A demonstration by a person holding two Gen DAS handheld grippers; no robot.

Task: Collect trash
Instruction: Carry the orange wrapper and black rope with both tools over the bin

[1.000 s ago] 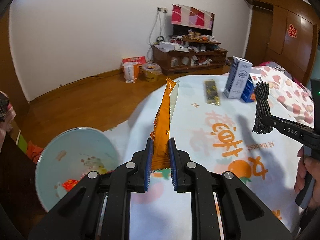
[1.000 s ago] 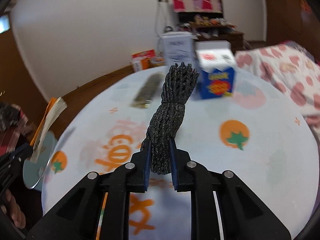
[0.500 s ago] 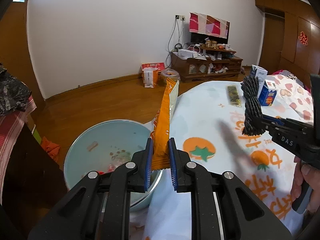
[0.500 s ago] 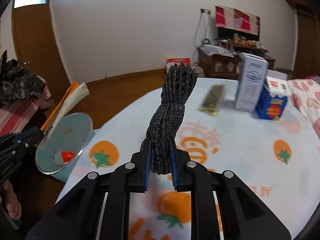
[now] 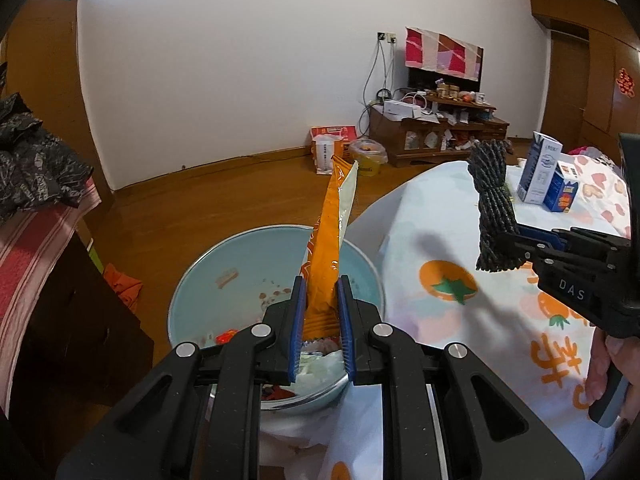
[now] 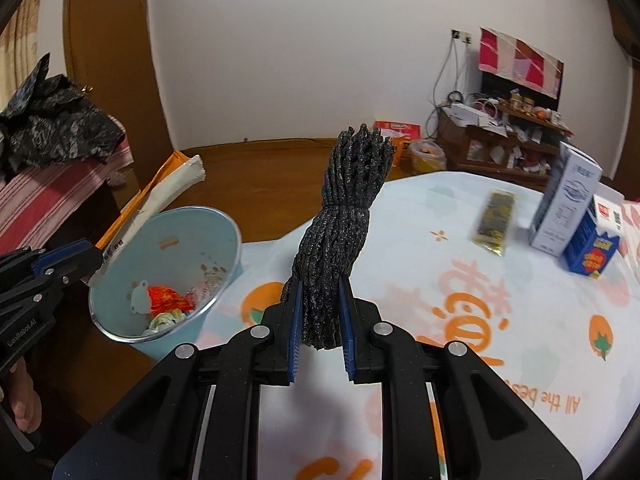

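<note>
On my left, the left gripper (image 5: 320, 320) has its fingers clamped on an orange wrapper (image 5: 326, 248), held upright over the light-blue bin (image 5: 192, 296) beside the table (image 5: 432, 216). To the right, my right gripper (image 6: 320, 320) is clamped on a dark cord bundle (image 6: 344, 224) above the table, with two cartons (image 6: 568, 208) standing far right.
</note>
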